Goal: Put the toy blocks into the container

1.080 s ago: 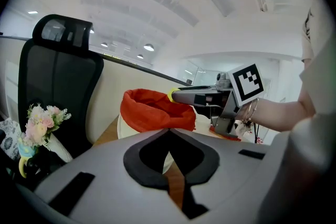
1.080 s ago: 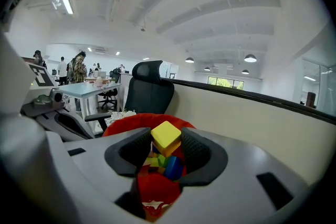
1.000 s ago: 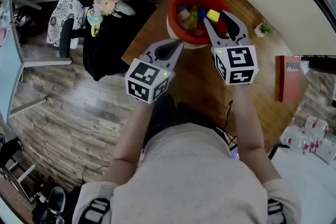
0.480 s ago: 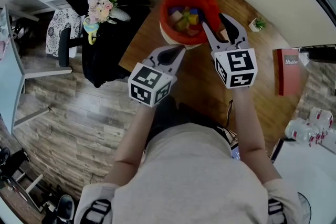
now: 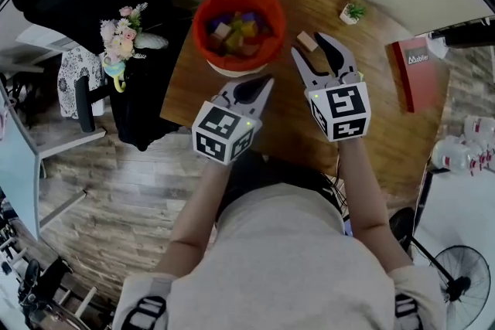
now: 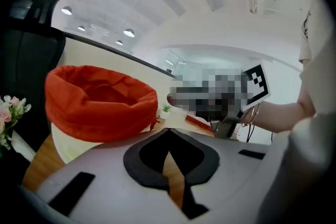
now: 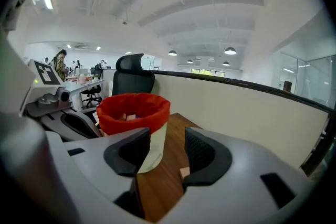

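Now, table edge: the wooden table (image 5: 371, 120) is showing its left edge running from top centre of the head view down toward lower left, with plank floor (image 5: 100, 189) lying beyond it.
Container position: the container (image 5: 203, 42), red-lined, is standing at upper centre of the head view, close to that left edge.
Open room: bare wood is lying to the right of the container, out to a small potted plant (image 5: 353, 11) near the far edge and a red book (image 5: 414, 73) at the table's right edge.
Off-table clutter: a bunch of flowers (image 5: 124, 27) is sitting at the upper left of the head view, well apart from both grippers; a black chair (image 7: 135, 73) is standing behind the container in the right gripper view.
Stowed pieces: several toy blocks (image 5: 232, 31) are lying inside the container.
Loose block: one pale loose block (image 5: 307, 41) is lying on the table just to the right of the container.
Right gripper: the right gripper (image 7: 167, 150) is holding its jaws apart with nothing gripped; the loose block (image 7: 184, 171) is lying on the wood between the tips, close by the right-hand jaw.
Left gripper: the left gripper (image 6: 168, 134) is keeping its jaws pressed together on nothing, only a thin slit of wood showing; it is pointing at the container (image 6: 100, 107), tips near its cream base.
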Demonstrator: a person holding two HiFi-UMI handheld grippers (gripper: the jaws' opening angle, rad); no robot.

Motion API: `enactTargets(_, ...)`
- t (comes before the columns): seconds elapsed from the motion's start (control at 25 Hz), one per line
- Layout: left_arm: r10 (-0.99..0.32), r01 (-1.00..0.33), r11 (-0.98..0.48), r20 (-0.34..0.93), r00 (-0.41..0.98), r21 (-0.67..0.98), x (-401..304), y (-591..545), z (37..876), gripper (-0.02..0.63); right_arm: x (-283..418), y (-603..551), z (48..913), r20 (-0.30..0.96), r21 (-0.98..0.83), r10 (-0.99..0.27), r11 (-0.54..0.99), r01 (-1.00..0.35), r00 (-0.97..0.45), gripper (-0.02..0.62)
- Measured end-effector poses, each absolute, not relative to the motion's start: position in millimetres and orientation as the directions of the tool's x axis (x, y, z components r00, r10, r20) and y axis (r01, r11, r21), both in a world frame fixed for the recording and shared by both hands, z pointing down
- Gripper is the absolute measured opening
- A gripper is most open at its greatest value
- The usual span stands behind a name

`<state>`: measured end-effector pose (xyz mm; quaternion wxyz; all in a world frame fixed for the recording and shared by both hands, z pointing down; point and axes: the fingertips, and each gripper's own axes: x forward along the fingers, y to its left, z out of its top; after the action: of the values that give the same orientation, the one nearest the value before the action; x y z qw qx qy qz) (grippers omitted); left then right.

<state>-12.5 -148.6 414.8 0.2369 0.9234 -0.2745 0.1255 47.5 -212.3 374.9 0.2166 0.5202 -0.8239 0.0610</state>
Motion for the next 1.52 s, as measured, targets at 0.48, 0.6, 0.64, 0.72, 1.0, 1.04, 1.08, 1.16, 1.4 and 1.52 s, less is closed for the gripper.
enactTargets(0.48,-0.219,-0.37,-0.847,0.385,0.897,0.381,72.2,-131.7,429.3,0.015,142.1,-173.5,413.8,0.499,0.082,-0.853,0.225,-0.971,-0.156,0.201)
enactTargets(0.6,-0.177,-0.337,-0.858,0.394,0.902,0.388,87.0,-127.8,435.5,0.015,159.1,-162.2,425.5,0.518,0.069,-0.847,0.176,-0.982,-0.115,0.201)
enactTargets(0.64,-0.164,-0.328,-0.859,0.397,0.903,0.392,91.3,-126.5,437.6,0.015,164.4,-158.2,429.6,0.526,0.066,-0.844,0.162,-0.985,-0.103,0.202)
enactTargets(0.72,-0.139,-0.31,-0.863,0.404,0.904,0.398,98.8,-123.9,441.8,0.015,175.6,-150.0,438.8,0.543,0.059,-0.836,0.128,-0.99,-0.076,0.202)
enactTargets(1.0,-0.069,-0.266,-0.87,0.433,0.899,0.414,118.7,-121.5,458.8,0.015,216.6,-129.2,475.7,0.6,0.037,-0.799,0.001,-0.999,0.021,0.201)
enactTargets(1.04,-0.06,-0.261,-0.872,0.437,0.897,0.415,121.3,-121.6,461.1,0.015,221.3,-127.9,480.4,0.606,0.032,-0.795,-0.018,-0.999,0.033,0.201)
enactTargets(1.08,-0.051,-0.254,-0.873,0.44,0.896,0.416,123.8,-121.5,463.3,0.015,225.8,-126.7,484.6,0.609,0.027,-0.791,-0.038,-0.999,0.047,0.201)
enactTargets(1.16,-0.031,-0.24,-0.876,0.447,0.894,0.419,129.1,-120.8,468.1,0.015,234.1,-124.7,491.9,0.615,0.021,-0.785,-0.077,-0.997,0.073,0.201)
enactTargets(1.4,0.014,-0.215,-0.875,0.466,0.885,0.435,146.7,-123.6,486.9,0.015,251.6,-123.1,514.7,0.64,0.005,-0.761,-0.138,-0.99,0.109,0.201)
enactTargets(1.52,0.033,-0.203,-0.873,0.469,0.883,0.444,154.9,-125.8,495.0,0.015,256.2,-123.2,526.3,0.653,-0.006,-0.748,-0.157,-0.988,0.115,0.202)
